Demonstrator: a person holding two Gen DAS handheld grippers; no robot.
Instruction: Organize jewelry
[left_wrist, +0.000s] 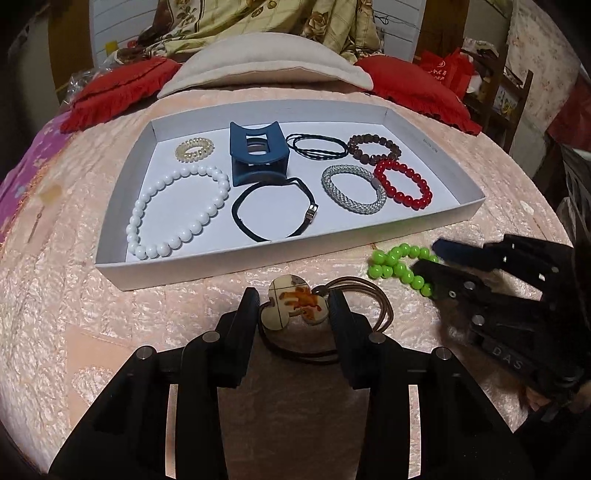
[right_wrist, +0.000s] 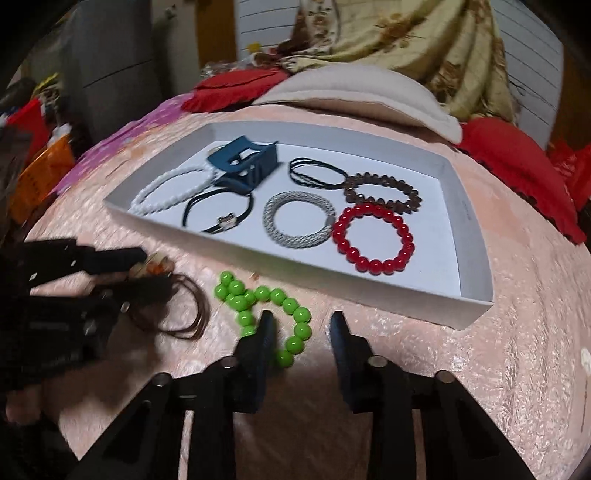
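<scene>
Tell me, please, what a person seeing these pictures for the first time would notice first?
Probably the white tray on the pink bedspread, holding bracelets and hair ties, the red bead bracelet brightest at its right. In front of the tray lies a green bead bracelet at the open right gripper, while the open left gripper straddles a hair tie charm.

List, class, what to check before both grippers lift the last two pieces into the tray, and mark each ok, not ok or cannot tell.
1. Left gripper fingers straddle the hair tie charm: ok.
2. Fingers already clamped on it: cannot tell.
3. Right gripper open over the green bead bracelet: ok.
4. Bracelet centred between the fingers: not ok, it lies mostly to one side.
5. White tray has bare floor: ok.
</scene>
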